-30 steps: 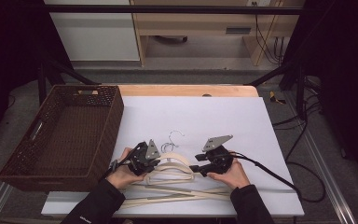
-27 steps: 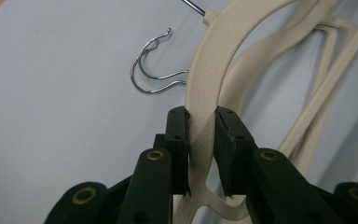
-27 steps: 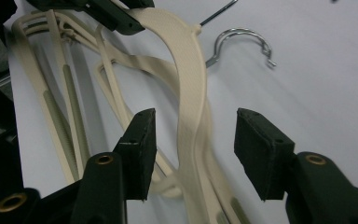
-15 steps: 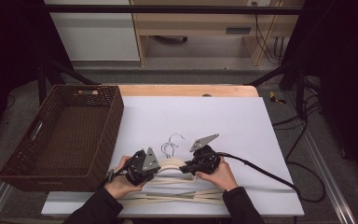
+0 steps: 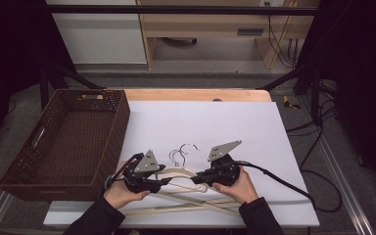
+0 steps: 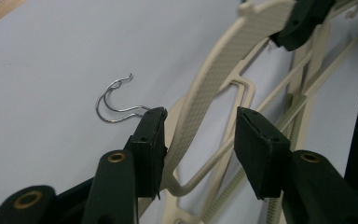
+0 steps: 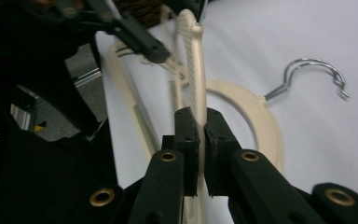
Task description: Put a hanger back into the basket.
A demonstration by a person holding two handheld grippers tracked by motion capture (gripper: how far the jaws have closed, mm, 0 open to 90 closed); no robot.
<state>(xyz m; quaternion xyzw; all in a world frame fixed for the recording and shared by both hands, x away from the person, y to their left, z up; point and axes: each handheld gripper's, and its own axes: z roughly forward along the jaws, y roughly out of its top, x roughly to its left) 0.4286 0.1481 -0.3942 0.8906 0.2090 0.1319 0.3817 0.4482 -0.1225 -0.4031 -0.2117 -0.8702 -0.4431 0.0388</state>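
Two grippers at a pile of cream plastic clothes hangers (image 5: 186, 188) with wire hooks, near the front of the white-covered bench (image 5: 235, 122).

The right gripper (image 7: 198, 128) has its fingers clamped on one hanger's ribbed arm. The left gripper (image 6: 200, 135) has just been opening: its fingers stand apart, a hanger arm between them, touching one finger. A brown wicker basket (image 5: 58, 142) sits left.

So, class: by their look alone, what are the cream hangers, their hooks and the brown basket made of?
Cream hangers: probably moulded plastic, matt, with a fine ribbed grip texture along the arm.
Hooks: metal wire, bright silvery and shiny, bent into a curve.
Brown basket: woven, wicker-like sides with an open mesh weave; natural cane or plastic imitation cannot be told.
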